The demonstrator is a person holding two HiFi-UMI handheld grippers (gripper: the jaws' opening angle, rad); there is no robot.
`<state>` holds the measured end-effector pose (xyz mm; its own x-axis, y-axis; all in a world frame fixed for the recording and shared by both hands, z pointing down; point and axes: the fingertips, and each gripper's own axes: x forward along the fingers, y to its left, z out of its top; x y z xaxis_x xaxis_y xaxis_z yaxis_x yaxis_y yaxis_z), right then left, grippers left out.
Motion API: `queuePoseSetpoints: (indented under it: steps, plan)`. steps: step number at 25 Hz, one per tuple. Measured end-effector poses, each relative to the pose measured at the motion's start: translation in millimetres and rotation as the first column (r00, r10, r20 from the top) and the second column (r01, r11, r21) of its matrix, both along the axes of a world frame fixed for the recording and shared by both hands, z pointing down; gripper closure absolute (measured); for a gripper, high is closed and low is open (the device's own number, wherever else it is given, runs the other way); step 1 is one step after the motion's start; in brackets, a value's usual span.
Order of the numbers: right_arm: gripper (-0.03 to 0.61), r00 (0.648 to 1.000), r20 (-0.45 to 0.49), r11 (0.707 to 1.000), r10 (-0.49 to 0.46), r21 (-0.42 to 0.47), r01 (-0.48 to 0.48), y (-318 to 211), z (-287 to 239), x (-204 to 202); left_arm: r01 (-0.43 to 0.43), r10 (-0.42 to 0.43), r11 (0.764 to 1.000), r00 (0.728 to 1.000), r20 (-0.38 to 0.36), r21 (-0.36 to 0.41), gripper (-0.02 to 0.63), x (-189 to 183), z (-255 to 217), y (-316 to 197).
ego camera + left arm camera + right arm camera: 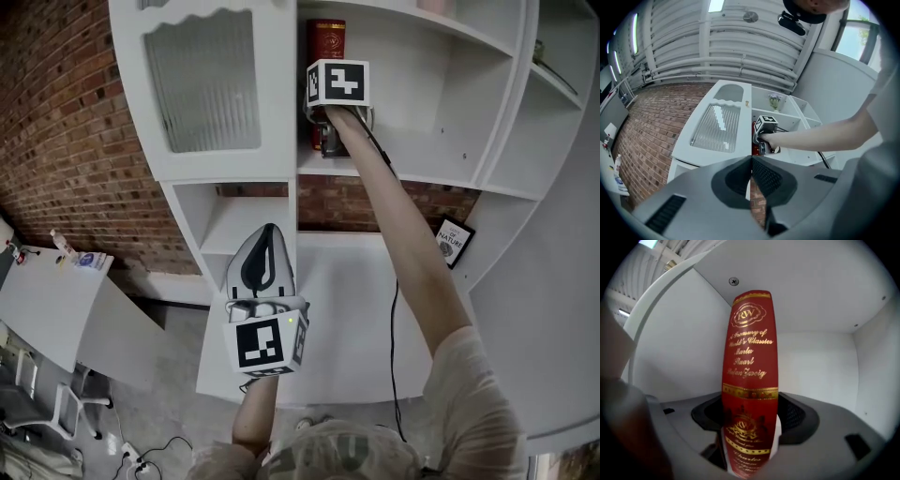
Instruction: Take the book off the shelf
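Note:
A red book (pixel 326 37) with gold lettering stands upright at the left end of a white shelf compartment (pixel 422 164). My right gripper (pixel 326 136) reaches into that compartment and is shut on the book's lower spine. In the right gripper view the book (pixel 750 357) fills the middle, with the right gripper (pixel 751 427) jaws pressed against both its sides. My left gripper (pixel 267 234) hangs lower, away from the shelf, shut with nothing in it. In the left gripper view the left gripper (pixel 751 161) jaws meet, and the book (pixel 753 129) shows as a red sliver far off.
A ribbed-glass cabinet door (pixel 202 84) closes the compartment left of the book. A small framed sign (pixel 453 241) leans on the lower surface at the right. A brick wall (pixel 66 122) lies behind, and a white table (pixel 47 300) stands far left.

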<state>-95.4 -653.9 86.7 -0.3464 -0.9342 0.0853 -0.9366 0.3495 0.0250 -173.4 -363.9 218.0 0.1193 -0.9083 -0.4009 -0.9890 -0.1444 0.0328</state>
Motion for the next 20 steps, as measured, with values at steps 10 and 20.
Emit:
queuePoseSetpoints:
  steps: [10, 20]
  plan:
    - [0.288, 1.0, 0.02, 1.0, -0.011, -0.002, 0.011, -6.6, 5.3, -0.8, -0.003, 0.003, 1.0, 1.0, 0.008, -0.019, 0.604, 2.7, 7.4, -5.2]
    - [0.304, 0.999, 0.036, 1.0, -0.01, 0.03, 0.008, 8.0, 6.5, 12.0, -0.009, 0.009, 1.0, 1.0, 0.016, -0.004, 0.604, 5.5, 2.1, -0.5]
